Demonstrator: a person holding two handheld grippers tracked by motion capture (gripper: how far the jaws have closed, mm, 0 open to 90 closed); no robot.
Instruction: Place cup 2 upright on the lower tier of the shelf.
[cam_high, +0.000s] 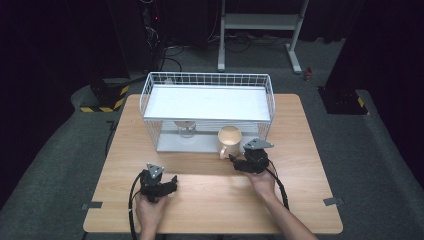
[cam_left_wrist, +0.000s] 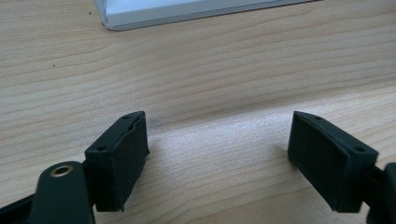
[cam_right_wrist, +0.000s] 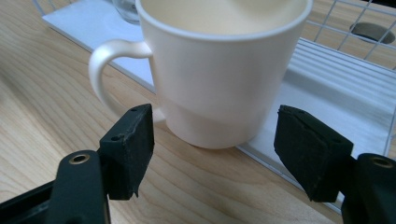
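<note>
Right hand-held gripper (cam_high: 234, 159): jaws apart, nothing pressed between them, pads clear of the cream mug (cam_high: 229, 141) on both sides. Just ahead of that hand-held gripper, mug upright, mouth up and empty as far as can be seen. In the right gripper view, same mug (cam_right_wrist: 219, 70) close in front of the pads, lower body set between the two jaw lines but beyond the tips; handle turned toward the left jaw, its loop above and just past that pad, not touching it. Base of the mug resting partly on the wooden desk (cam_high: 300, 150) and at the front edge of the white tray floor of the wire basket (cam_high: 270, 95); exactly how much sits on each cannot be told. Beyond the mug, farther from the right hand-held gripper, a clear glass (cam_high: 186, 129) upright inside the basket, under its white upper shelf.

Left hand-held gripper (cam_high: 172, 184): jaws apart, holding nothing, bare desk grain between the pads in the left gripper view. Held low over the desk, well apart from the mug, which stands ahead of it and off to its right. Corner of the basket's white base (cam_left_wrist: 187, 11) visible far ahead of its jaws.

Hands gripping both tools from the near edge of the desk, black cables trailing back from each.
</note>
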